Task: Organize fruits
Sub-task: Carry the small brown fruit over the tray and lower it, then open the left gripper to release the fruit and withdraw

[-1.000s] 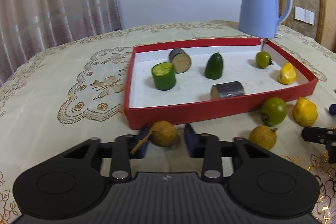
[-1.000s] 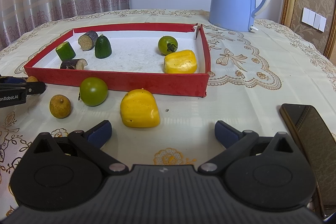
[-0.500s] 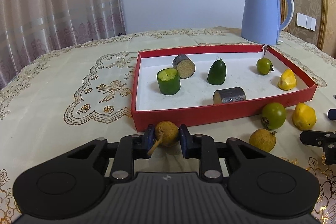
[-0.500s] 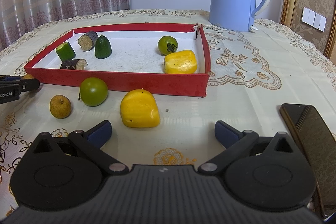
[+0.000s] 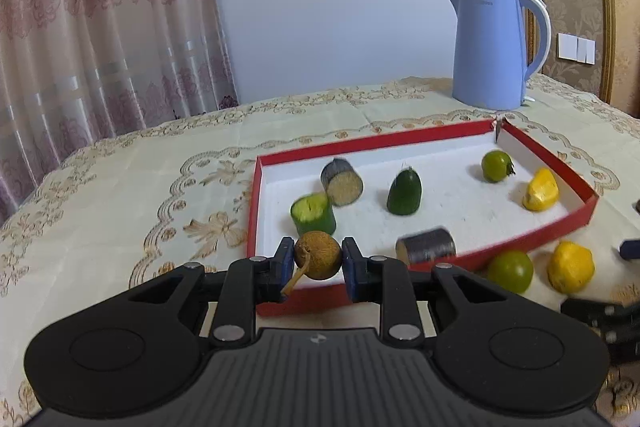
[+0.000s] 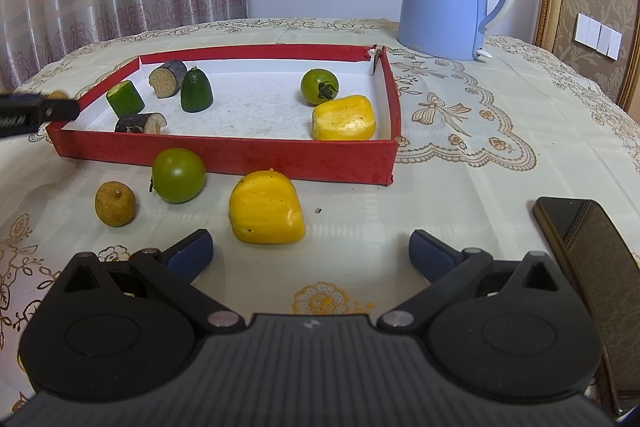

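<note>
Six pieces already lie inside the shallow red cardboard tray with a white floor (image 6: 224,159): a green cucumber stub (image 6: 125,99), a dark cylinder with a grainy tan cut face (image 6: 168,77), a dark green pointed cucumber tip (image 6: 195,91), a second dark cylinder lying on its side (image 6: 140,123), a small green tomato with a stalk (image 6: 319,86) and a yellow pepper-like chunk (image 6: 344,118).

The left tool (image 5: 316,263) is clamped on a round brown longan-like fruit with a thin stem (image 5: 318,255), held clear of the counter (image 6: 460,187) above the tray's near wall.

By my reading, three pieces are left on the cloth in front of the tray: a second brown round fruit (image 6: 115,203), a larger green tomato (image 6: 178,175) and a big yellow chunk (image 6: 266,213). The right tool (image 6: 310,255) has its jaws spread wide and empty, just short of that yellow chunk.

The gripped fruit is nearly a ball, so it has no real long axis; its stem points down and toward the camera, slanting to the left pad. The pads meet it at its sides.
</note>
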Demonstrator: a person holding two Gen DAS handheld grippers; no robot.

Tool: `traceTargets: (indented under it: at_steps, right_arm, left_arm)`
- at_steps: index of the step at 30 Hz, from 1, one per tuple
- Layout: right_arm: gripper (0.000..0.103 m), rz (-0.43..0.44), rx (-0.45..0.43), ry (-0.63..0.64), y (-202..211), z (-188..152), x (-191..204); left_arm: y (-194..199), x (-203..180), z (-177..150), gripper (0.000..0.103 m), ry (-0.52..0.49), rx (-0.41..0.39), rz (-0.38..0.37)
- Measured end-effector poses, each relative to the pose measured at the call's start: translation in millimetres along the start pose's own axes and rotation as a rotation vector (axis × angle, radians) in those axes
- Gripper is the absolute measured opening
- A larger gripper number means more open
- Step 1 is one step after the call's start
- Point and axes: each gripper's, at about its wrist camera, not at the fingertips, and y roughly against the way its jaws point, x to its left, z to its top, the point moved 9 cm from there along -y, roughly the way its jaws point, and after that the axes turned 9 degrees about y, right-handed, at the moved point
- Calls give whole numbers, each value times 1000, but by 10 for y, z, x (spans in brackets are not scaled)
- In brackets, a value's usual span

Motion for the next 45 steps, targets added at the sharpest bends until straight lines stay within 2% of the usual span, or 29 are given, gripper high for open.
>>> traceTargets:
  at_steps: [7, 20, 27, 35, 38, 39, 41, 42, 43, 45]
  right_arm:
    - [103, 0, 0, 0, 3, 1, -1]
    - [103, 0, 0, -1, 3, 3, -1]
    - [103, 1, 0, -1, 3, 4, -2]
    - [103, 0, 0, -1, 2, 5, -2]
    - [103, 0, 0, -1, 4, 3, -5]
    - [103, 0, 0, -1, 6, 2, -7]
    - [103, 0, 0, -1, 4, 3, -5]
    - [103, 0, 0, -1, 6, 1, -7]
    - [103, 0, 0, -1, 5, 3, -5]
    - [103, 0, 0, -1, 8, 2, -8]
  left_arm:
    - [-289, -175, 250, 25, -43, -6, 6]
    - [-968, -395, 300, 25, -89, 99, 40]
    - [-1024, -387, 309, 25, -96, 98, 73]
    - [-1026, -417, 274, 25, -108, 113, 77]
    - [-1012, -416, 283, 31, -105, 112, 76]
    - [-1010, -416, 289, 37, -106, 110, 77]
    - [-984, -407, 309, 55, -104, 96, 82]
    - [-966, -401, 325, 68, -103, 86, 86]
    - [-940, -396, 341, 72, -104, 72, 94]
    - [-886, -397, 363, 72, -112, 56, 102]
